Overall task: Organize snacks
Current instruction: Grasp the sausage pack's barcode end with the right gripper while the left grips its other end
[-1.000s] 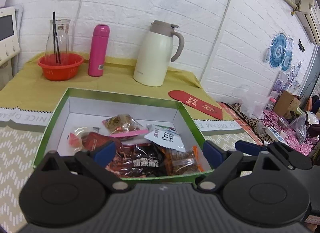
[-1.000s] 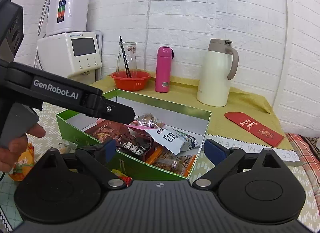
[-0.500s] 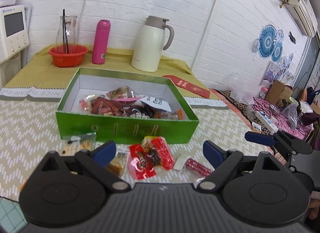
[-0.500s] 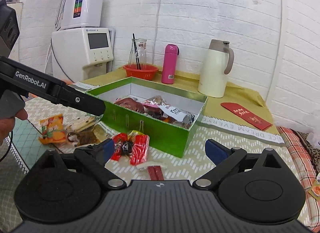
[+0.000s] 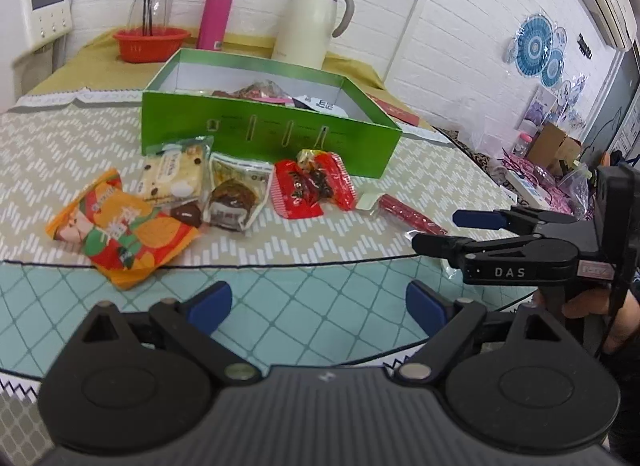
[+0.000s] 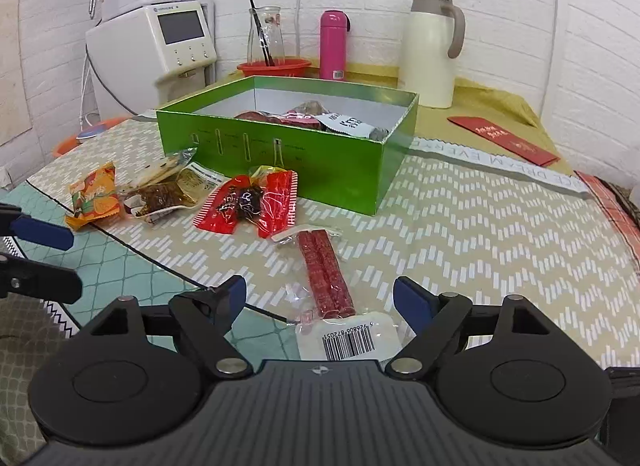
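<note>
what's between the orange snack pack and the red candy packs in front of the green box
Two clear-wrapped snacks: a pale chip-dotted cake and a dark brown pastry, side by side on the cloth. The left wrist view shows them best.

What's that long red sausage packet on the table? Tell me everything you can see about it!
The sausage packet is clear shiny plastic holding two thin red sticks side by side. A white label with a barcode covers its near end. It lies flat on the zigzag-patterned tablecloth, in front of the green box and apart from it, beside the red candy wrappers. It lies just ahead of the open right gripper, which does not touch it.
</note>
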{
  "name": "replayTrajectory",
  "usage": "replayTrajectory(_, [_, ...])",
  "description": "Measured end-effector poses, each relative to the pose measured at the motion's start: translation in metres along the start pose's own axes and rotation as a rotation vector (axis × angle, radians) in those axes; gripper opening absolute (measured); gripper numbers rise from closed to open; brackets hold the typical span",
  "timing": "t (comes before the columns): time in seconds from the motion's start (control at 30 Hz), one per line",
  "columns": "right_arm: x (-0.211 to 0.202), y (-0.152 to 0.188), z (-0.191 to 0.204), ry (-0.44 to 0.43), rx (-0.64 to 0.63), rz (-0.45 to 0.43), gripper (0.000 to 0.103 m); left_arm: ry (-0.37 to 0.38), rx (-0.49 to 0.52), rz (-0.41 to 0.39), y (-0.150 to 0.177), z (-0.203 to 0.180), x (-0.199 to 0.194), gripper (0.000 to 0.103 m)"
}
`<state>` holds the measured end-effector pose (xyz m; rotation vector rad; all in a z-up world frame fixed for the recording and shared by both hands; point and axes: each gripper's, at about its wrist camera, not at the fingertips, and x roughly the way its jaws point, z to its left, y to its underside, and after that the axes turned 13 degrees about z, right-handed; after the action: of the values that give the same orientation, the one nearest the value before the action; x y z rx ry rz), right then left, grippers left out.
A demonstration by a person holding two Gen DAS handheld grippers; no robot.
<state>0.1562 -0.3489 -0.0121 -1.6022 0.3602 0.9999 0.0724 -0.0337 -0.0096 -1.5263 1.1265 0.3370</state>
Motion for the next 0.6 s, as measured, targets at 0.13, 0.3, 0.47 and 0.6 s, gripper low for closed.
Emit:
replayTrajectory(0.13, [0.005,0.003,-0.004,-0.005,0.038,0.024,0.103,0.025,-0.041,-0.001,0.005,0.009,-0.003,0.088])
replayTrajectory(0.3, [0.001,0.008,0.009,0.015,0.014,0.03,0.086,0.069,-0.086,0.013,0.011,0.016,0.0,0.088])
replayTrajectory(0.47, [-0.014,0.017,0.038,-0.082,-0.063,0.023,0.067,0.09,-0.088,0.023,0.007,0.014,0.009,0.088])
replayTrajectory(0.6, [-0.014,0.02,0.063,-0.103,-0.146,0.016,0.067,0.132,-0.099,0.028,-0.001,0.01,0.019,0.088])
